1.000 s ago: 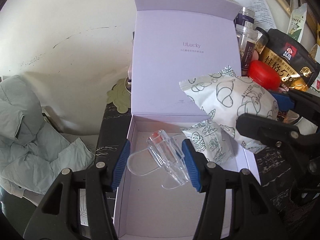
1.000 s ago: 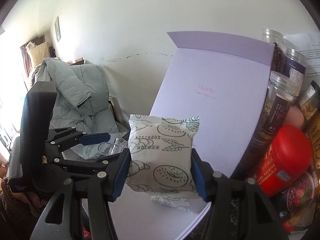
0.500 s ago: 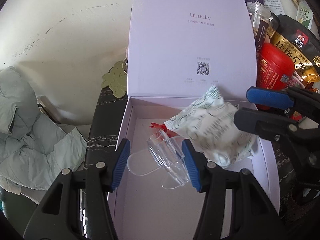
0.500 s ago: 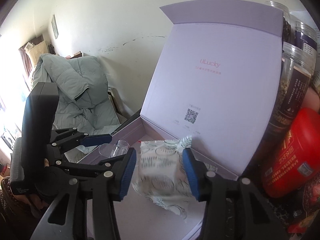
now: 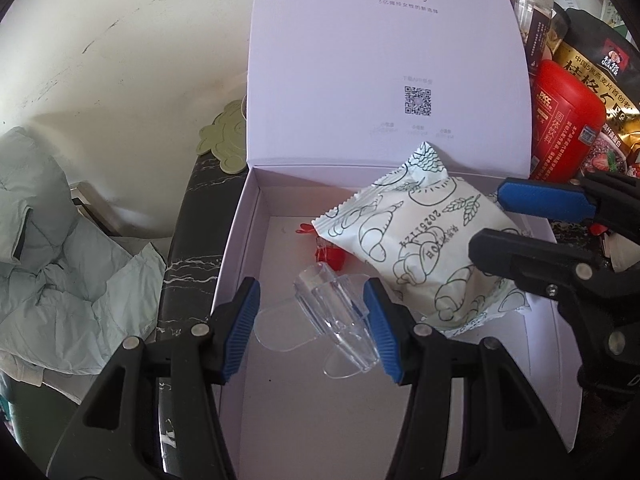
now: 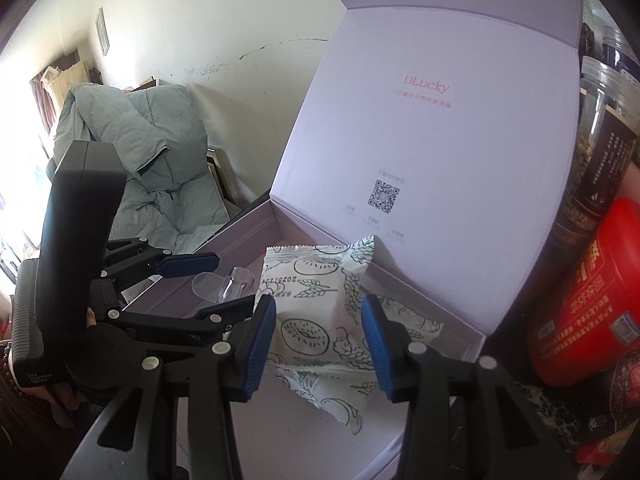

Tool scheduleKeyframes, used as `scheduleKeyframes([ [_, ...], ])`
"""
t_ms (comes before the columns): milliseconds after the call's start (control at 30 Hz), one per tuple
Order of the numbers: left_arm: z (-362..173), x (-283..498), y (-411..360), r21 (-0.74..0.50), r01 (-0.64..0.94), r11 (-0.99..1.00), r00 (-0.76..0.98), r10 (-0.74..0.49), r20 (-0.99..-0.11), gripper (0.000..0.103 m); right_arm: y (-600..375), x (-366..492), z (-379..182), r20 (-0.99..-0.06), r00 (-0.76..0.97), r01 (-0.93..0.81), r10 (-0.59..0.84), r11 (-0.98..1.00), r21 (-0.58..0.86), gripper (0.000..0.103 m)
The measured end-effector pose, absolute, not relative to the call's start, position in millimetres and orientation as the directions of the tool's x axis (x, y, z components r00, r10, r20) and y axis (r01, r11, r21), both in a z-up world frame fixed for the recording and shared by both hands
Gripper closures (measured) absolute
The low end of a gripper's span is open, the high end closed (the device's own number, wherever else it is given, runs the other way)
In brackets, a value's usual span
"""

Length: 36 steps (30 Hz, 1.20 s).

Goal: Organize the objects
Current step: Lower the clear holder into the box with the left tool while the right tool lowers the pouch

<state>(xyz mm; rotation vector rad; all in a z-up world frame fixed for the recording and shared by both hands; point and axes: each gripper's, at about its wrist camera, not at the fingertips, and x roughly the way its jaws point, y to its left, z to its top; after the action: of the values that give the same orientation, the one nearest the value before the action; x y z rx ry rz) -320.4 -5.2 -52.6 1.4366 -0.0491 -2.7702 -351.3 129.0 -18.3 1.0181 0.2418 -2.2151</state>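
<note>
Right wrist: right gripper (image 6: 318, 336) closing around soft, crinkly snack packet (image 6: 308, 300), light; best pinched mid-pillow; left gripper (image 5: 312, 318) clamping brittle clear holder (image 5: 332, 312).

Matt card box (image 5: 248, 216), clear plastic piece (image 5: 340, 312)

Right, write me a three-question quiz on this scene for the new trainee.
1. True or false: the lid of the lilac box is shut.
2. What sits between the left tongs? A) a red canister B) a clear plastic piece C) a green coaster
3. Which tongs carry the printed snack packet?

Key
1. False: the lid stands open.
2. B.
3. The right tongs. Their jaws are closing with the packet between them, over the open box.
</note>
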Motion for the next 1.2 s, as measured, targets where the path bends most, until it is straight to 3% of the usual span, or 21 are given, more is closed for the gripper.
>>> scheduleKeyframes([
  [567, -41, -311, -5, 0.049, 0.025, -0.999, -0.577, -0.054, -0.815, 0.035, 145, -340, -6, -0.728, -0.496, 0.601, -0.473, -0.792, 0.105, 0.054],
  [1033, -13, -286, -7, 0.044, 0.041, -0.998, -0.612, -0.060, -0.789, 0.030, 158, -320, 20, -0.704, -0.548, 0.564, -0.452, -0.821, 0.088, 0.026],
  [1200, 6, -270, -6, 0.046, 0.048, -0.998, -0.637, -0.066, -0.768, 0.025, 163, -305, 38, -0.688, -0.572, 0.558, -0.448, -0.827, 0.074, 0.023],
])
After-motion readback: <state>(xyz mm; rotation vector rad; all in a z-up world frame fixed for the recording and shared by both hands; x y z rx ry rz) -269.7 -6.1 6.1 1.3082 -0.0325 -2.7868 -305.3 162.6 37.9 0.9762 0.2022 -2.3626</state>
